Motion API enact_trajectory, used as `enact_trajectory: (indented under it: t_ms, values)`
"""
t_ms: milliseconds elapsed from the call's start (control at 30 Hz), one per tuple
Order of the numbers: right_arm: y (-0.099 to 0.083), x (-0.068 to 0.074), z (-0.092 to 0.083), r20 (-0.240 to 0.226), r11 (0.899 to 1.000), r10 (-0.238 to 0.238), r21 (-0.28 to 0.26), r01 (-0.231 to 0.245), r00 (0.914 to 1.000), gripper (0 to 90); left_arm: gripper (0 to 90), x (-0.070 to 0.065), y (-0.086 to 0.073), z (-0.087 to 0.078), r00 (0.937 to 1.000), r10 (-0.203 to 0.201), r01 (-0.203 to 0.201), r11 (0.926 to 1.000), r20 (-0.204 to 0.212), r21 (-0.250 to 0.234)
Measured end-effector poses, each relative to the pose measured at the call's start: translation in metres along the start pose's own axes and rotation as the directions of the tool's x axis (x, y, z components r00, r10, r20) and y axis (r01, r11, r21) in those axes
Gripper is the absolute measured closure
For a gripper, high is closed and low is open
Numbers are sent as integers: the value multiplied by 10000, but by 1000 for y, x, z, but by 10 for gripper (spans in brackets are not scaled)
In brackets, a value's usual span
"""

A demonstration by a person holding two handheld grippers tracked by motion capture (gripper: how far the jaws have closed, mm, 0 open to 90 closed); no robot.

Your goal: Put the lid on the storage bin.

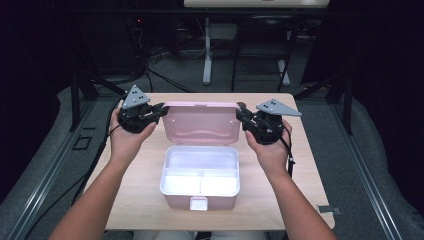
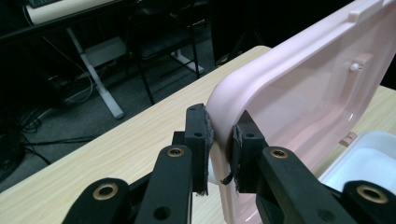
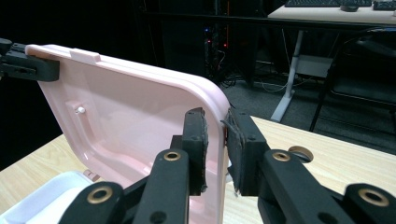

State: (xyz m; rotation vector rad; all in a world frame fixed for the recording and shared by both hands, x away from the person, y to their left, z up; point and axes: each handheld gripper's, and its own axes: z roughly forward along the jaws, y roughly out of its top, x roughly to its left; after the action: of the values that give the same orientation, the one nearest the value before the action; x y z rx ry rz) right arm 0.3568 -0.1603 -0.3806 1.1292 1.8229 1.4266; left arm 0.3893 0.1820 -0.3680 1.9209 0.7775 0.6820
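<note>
My left gripper is clamped on the lid at its left edge. My right gripper straddles the right edge, pads barely parted. The box sits mid-desk, lid upright. Advisable: release evenly, confirming the hinge holds.

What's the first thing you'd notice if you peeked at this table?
A pink box stands in the middle of the wooden table with its lid raised upright, showing white compartments inside. The left gripper and the right gripper each straddle a top corner of the lid. The right one's pads stand a little apart from the rim.
</note>
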Motion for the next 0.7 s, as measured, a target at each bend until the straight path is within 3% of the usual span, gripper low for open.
enact_trajectory:
  t_ms: [300, 700]
  values:
    - [-3, 6, -10, -124, 9996, -269, -56, 268, 9996, 748, 780, -7, -1, -10, 9996, 285, -286, 9995, 44, 95]
    - [-5, 10, -19, -522, 9998, -208, 16, 210, 9984, 699, 754, -12, -8, -21, 9992, 171, -167, 9998, 361, -109]
